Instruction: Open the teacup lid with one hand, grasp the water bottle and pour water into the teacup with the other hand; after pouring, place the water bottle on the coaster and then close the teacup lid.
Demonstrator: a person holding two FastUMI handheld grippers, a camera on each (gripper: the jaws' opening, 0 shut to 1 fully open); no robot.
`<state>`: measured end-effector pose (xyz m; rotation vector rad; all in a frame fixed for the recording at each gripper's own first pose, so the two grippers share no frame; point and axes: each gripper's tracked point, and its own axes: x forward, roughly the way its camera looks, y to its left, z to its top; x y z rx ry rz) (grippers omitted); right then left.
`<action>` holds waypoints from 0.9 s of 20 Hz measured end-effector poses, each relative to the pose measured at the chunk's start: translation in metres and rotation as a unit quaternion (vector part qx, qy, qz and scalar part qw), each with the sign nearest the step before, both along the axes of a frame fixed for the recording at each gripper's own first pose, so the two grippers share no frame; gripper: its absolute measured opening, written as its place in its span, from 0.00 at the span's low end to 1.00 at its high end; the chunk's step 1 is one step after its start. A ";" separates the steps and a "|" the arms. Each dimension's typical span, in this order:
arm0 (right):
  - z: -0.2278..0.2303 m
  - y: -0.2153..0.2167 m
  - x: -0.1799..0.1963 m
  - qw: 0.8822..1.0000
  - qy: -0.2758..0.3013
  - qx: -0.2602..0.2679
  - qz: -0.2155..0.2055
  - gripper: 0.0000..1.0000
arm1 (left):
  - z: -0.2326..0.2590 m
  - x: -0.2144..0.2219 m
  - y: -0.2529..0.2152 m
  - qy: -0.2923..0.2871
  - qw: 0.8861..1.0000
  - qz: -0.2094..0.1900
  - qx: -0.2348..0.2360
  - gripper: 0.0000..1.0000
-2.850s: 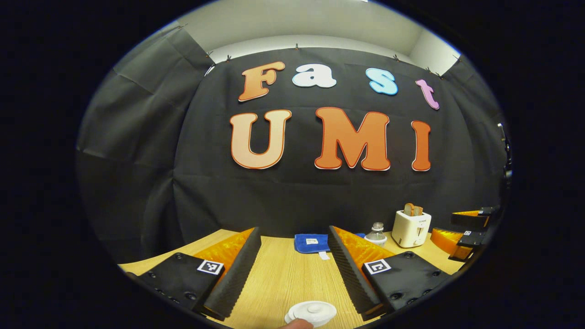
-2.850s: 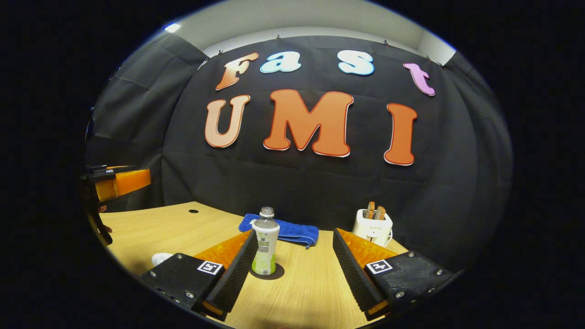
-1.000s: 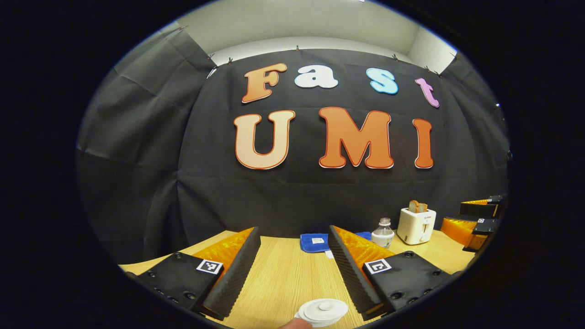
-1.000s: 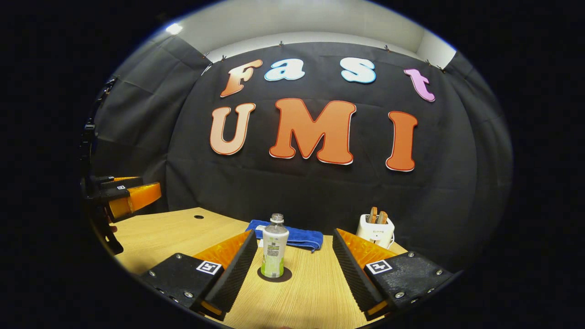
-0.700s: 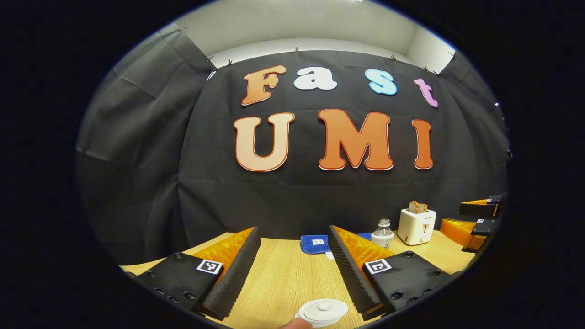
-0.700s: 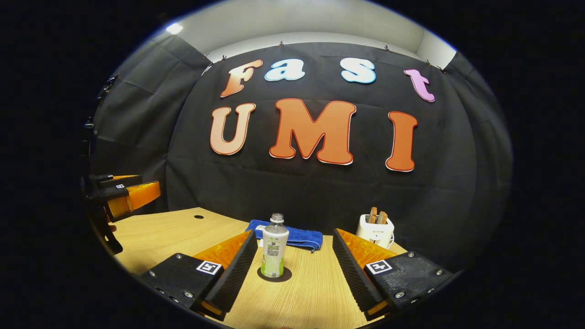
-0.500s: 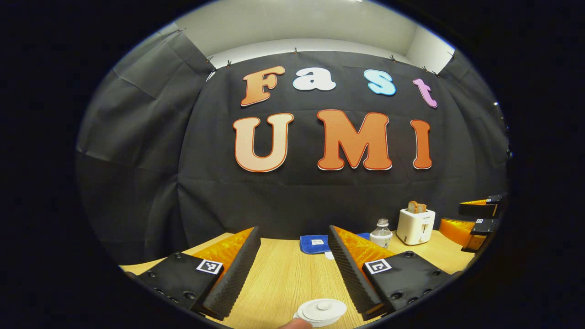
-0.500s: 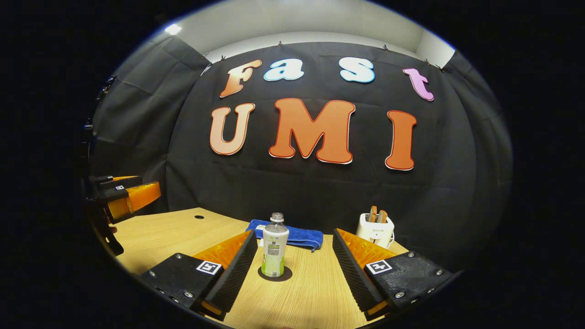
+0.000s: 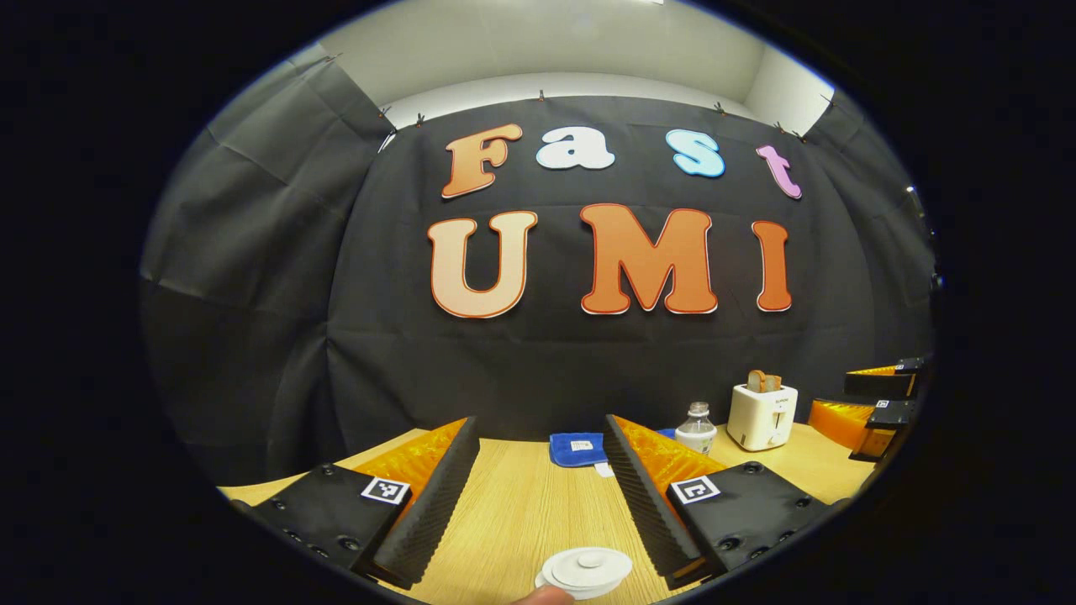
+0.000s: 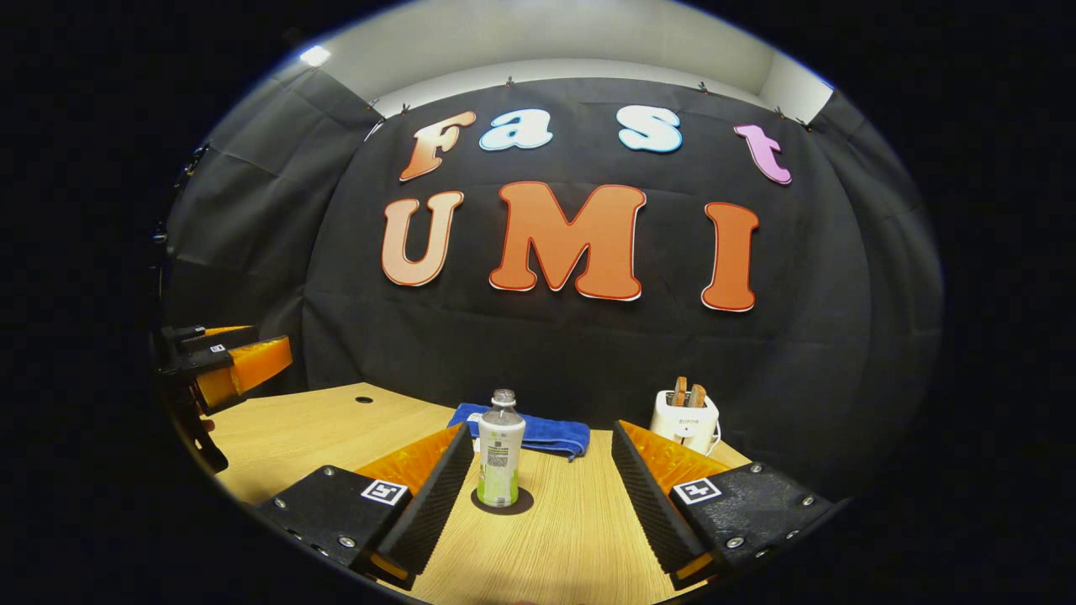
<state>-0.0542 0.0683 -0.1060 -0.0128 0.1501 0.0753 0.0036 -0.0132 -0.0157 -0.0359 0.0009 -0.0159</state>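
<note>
A white teacup with its knobbed lid (image 9: 586,571) on sits at the bottom of the left gripper view, just short of my left gripper (image 9: 540,420), which is open with nothing between its fingers. The clear water bottle (image 10: 499,462) with a pale green label stands upright on a dark round coaster (image 10: 504,502). My right gripper (image 10: 540,426) is open behind it, the bottle just inside its left finger and apart from both. The bottle (image 9: 696,428) is also far right in the left gripper view, partly behind a finger.
A folded blue cloth (image 10: 525,434) lies by the back wall. A white toaster (image 10: 685,420) with bread stands at the back right. The wooden table (image 10: 294,428) has a small hole (image 10: 363,399). A person's fingertip (image 9: 542,595) shows by the teacup.
Both views have shifted only slightly. The bottle stays on the coaster and the lid on the teacup. Both grippers remain open.
</note>
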 end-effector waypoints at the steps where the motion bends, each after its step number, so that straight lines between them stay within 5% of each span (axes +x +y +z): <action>1: -0.001 0.000 0.000 1.000 0.002 0.000 -0.001 0.99 | -0.001 0.000 0.000 0.001 1.000 0.000 -0.002 0.99; 18: -0.005 0.005 -0.005 1.000 0.007 -0.004 0.011 0.99 | -0.005 -0.008 0.000 0.003 1.000 0.005 -0.004 0.97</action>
